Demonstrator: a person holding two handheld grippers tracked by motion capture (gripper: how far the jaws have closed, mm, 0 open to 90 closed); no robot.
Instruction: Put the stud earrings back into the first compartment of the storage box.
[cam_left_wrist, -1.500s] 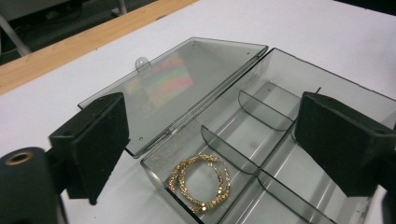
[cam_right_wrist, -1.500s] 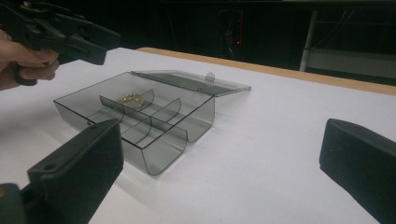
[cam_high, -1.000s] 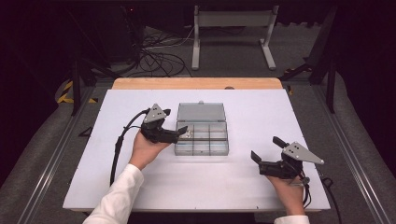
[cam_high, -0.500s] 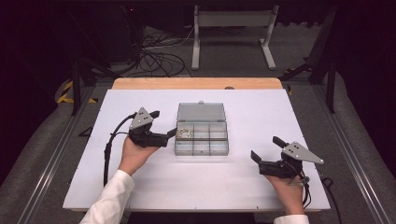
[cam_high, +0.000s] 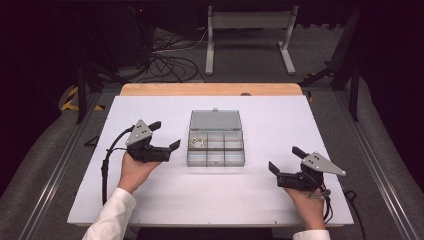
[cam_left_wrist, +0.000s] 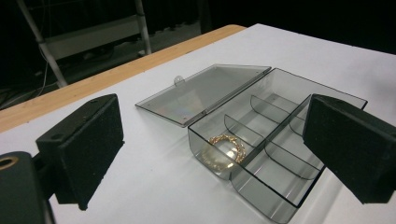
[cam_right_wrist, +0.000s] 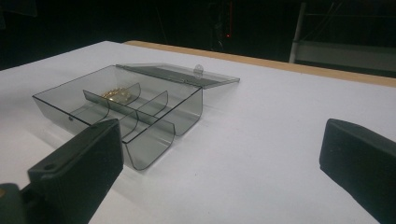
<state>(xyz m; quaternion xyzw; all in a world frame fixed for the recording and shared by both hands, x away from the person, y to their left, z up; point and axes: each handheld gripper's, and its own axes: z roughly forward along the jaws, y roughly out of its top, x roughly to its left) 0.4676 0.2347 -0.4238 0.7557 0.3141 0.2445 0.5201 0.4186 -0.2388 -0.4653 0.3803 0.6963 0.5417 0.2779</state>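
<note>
A clear grey compartment box (cam_high: 216, 150) sits mid-table, its lid (cam_high: 215, 120) lying open flat behind it. A gold bracelet (cam_high: 197, 142) lies in the far-left compartment; the other compartments look empty. My left gripper (cam_high: 166, 135) is open just left of the box, apart from it, jaws pointing toward it. In the left gripper view the bracelet (cam_left_wrist: 227, 145) lies in the box's near corner compartment, seen between the wide-apart pads (cam_left_wrist: 88, 144). My right gripper (cam_high: 285, 159) is open near the front right, well away from the box (cam_right_wrist: 121, 112), with nothing between its jaws.
The white table top (cam_high: 280, 120) has bare room on both sides of the box and in front of it. A wooden strip (cam_high: 210, 89) runs along the far edge. Beyond it, a metal stand (cam_high: 250, 22) and cables (cam_high: 170, 55) lie on the floor.
My left gripper has drawn back to the left, from over the box's left side to the bare table beside it. The right gripper has stayed put.
</note>
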